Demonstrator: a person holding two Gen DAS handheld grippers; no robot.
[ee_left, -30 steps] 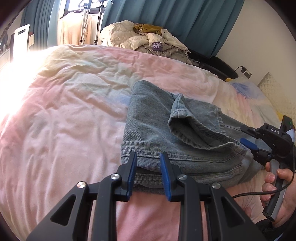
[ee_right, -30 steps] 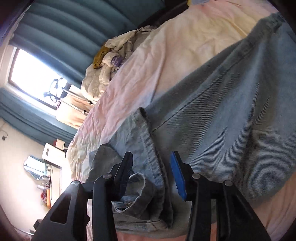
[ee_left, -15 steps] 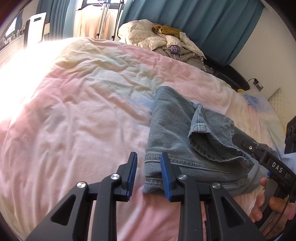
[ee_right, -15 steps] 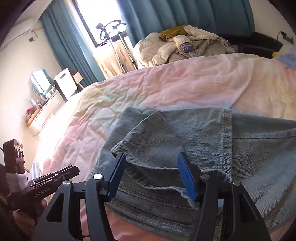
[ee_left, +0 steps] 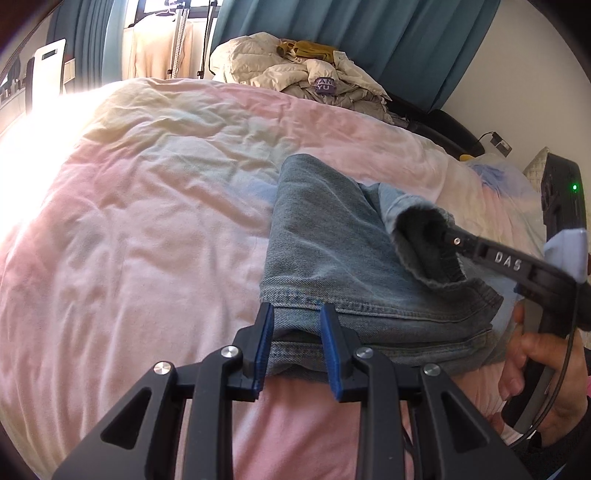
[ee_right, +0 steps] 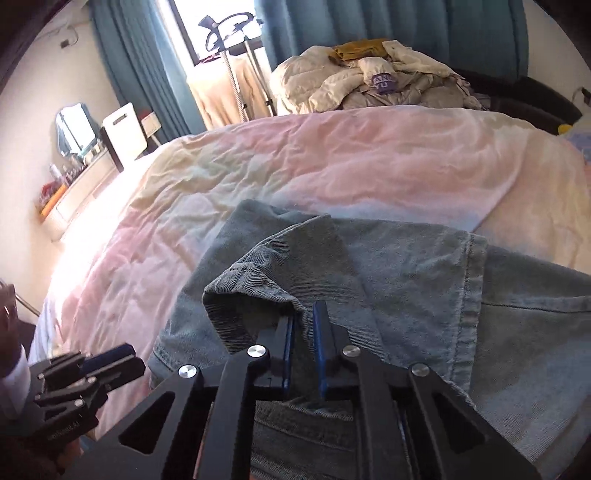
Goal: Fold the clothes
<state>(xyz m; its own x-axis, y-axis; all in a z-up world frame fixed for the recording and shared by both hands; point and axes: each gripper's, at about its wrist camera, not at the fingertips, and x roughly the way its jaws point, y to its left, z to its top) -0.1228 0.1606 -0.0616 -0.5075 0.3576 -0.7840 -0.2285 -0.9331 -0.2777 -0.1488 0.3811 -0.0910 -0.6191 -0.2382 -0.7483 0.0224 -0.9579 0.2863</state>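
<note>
Light-blue jeans [ee_left: 332, 251] lie folded on the pink duvet [ee_left: 147, 221]. My left gripper [ee_left: 297, 332] is shut on the thick stacked hem at the jeans' near left corner, and denim fills the gap between its blue pads. My right gripper [ee_right: 304, 332] is shut on a leg cuff [ee_right: 258, 291] that lies on top of the jeans [ee_right: 406, 277]. The left wrist view shows that cuff [ee_left: 424, 236] raised off the pile, with the right gripper [ee_left: 448, 236] reaching in from the right in a person's hand [ee_left: 535, 369]. The left gripper [ee_right: 110, 363] sits at the lower left of the right wrist view.
A heap of cream jackets [ee_left: 295, 70] lies at the far end of the bed before teal curtains [ee_left: 369, 29]. Pillows [ee_left: 495, 173] are at the right. A dresser with a mirror [ee_right: 74, 192] stands against the left wall, and a clothes rack [ee_right: 236, 74] stands by the window.
My right gripper rolled upright, spread over the cuff, then shut on it and lifted it. My left gripper stays on the hem, and the jeans' corner shifted a little.
</note>
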